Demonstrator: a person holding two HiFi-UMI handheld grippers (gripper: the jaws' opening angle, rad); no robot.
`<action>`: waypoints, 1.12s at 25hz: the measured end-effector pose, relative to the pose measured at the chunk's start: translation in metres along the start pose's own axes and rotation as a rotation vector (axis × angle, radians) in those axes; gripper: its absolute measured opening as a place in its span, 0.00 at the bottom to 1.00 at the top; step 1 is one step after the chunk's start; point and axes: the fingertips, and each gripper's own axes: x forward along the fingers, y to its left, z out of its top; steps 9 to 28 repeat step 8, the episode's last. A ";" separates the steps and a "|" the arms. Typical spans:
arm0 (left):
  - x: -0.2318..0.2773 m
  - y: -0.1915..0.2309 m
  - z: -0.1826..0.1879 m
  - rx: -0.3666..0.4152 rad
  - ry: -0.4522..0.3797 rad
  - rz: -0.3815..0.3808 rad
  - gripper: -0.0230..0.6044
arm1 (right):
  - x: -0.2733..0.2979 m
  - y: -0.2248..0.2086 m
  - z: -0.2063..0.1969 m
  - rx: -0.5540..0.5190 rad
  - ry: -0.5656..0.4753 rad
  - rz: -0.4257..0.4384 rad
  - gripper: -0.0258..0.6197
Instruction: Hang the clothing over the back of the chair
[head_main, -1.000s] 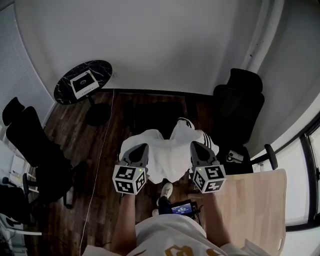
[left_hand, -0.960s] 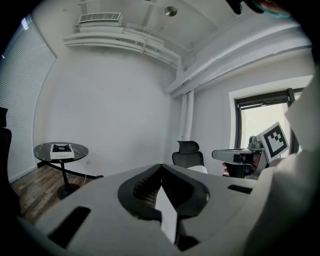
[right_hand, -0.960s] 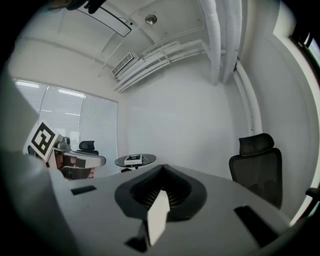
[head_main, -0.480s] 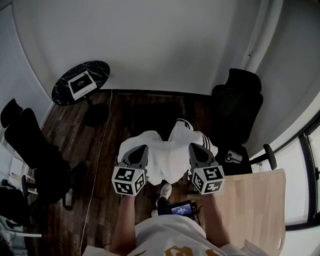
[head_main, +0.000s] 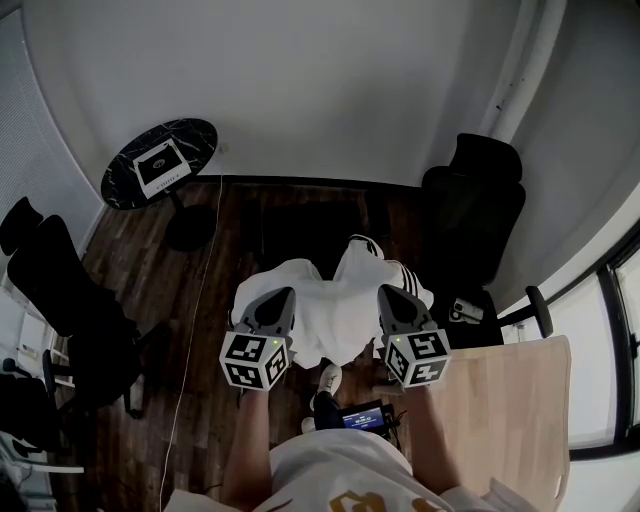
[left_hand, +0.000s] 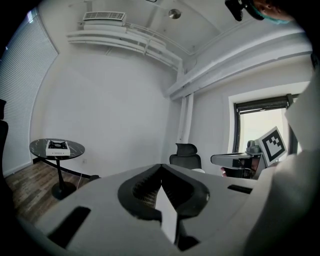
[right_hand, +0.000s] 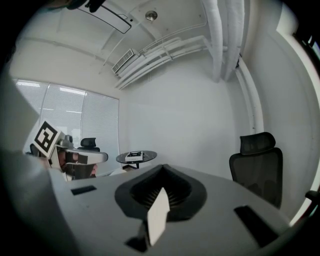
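Observation:
A white garment with black stripes (head_main: 335, 305) hangs spread between my two grippers, above the dark wood floor. My left gripper (head_main: 272, 298) is shut on its left edge, and a white fold of cloth (left_hand: 167, 215) shows pinched between the closed jaws. My right gripper (head_main: 390, 297) is shut on the right edge, where a white strip of cloth (right_hand: 158, 215) sticks out of its jaws. A black office chair (head_main: 470, 215) stands beyond the garment at the right, its back toward the wall; it also appears in the right gripper view (right_hand: 257, 165).
A round black table (head_main: 160, 165) with a white box on it stands at the back left. A second black chair (head_main: 60, 290) is at the left. A light wooden desk (head_main: 510, 420) fills the lower right. A thin cable (head_main: 200, 300) runs across the floor.

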 end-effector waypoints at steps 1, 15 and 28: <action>0.000 0.000 -0.001 -0.003 0.001 0.001 0.07 | 0.000 0.000 0.000 0.000 0.001 0.000 0.06; -0.001 -0.004 0.001 -0.005 -0.002 0.004 0.07 | -0.010 0.001 0.002 -0.016 -0.012 -0.002 0.06; -0.001 -0.004 0.001 -0.005 -0.002 0.004 0.07 | -0.010 0.001 0.002 -0.016 -0.012 -0.002 0.06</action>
